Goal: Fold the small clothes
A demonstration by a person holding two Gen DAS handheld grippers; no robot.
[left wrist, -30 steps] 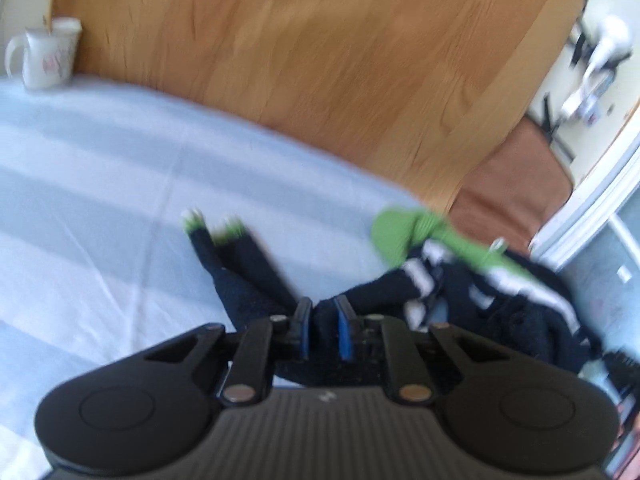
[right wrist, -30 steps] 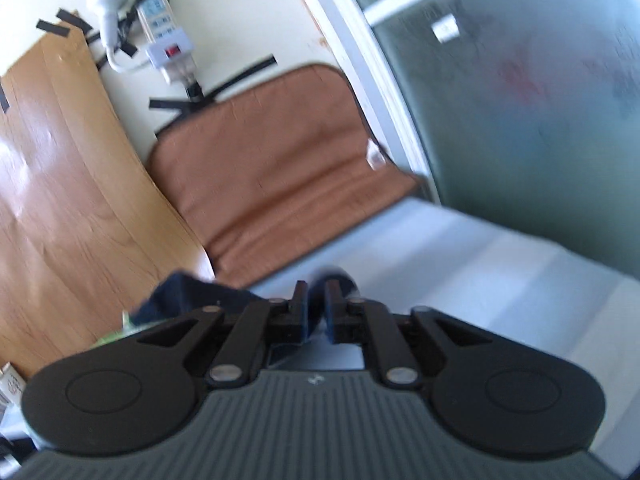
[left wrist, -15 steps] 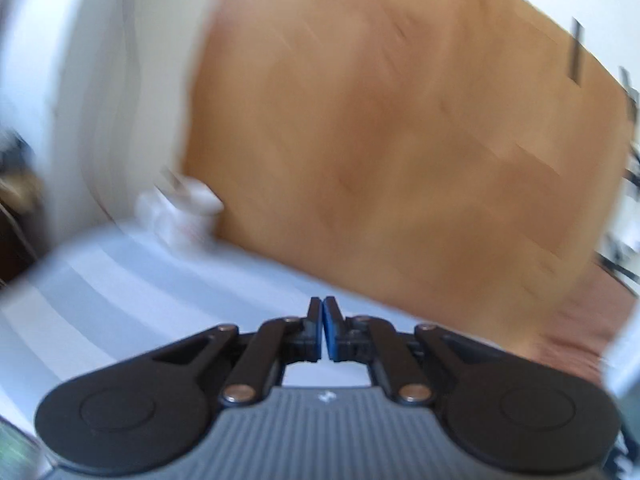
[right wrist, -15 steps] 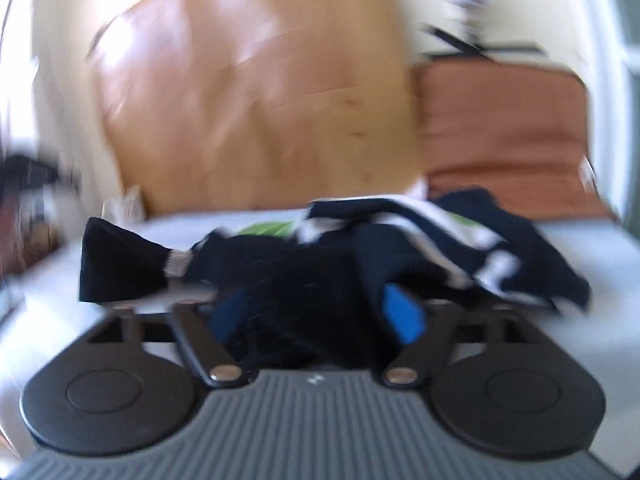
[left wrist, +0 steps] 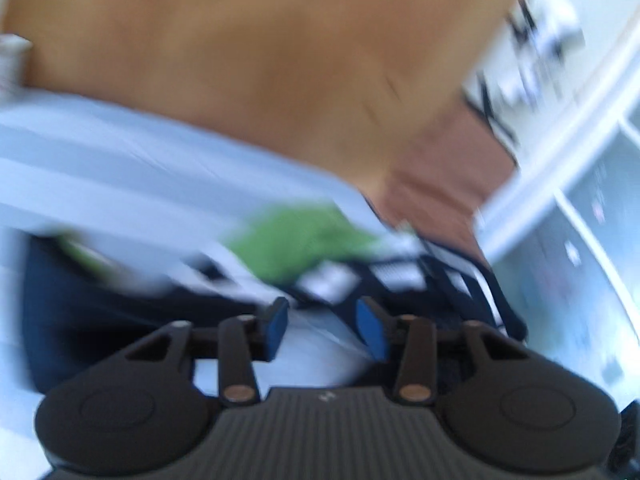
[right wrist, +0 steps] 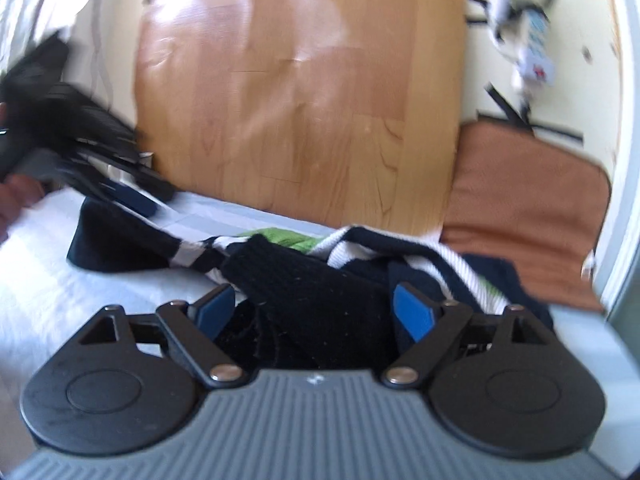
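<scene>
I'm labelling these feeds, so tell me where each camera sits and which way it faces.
Left wrist: rides the left claw, angled down over the striped sheet at the heap of dark clothes; own jaws opening, nothing between them.
Right wrist: rides the right claw, facing the wooden board; jaws closing, still wide, around a black knit garment; the other claw and a hand show at left.
Shared: clothes heap, green garment, board, brown cushion.

Readable text: none in either view; both are blurred by motion.
Gripper body mark: a small pale emblem on the ribbed grey housing of the right hand-held gripper (right wrist: 310, 304), too small to read.
White plug strip (right wrist: 534, 54): red mark, right of the wooden board (right wrist: 300, 92), illegible.
</scene>
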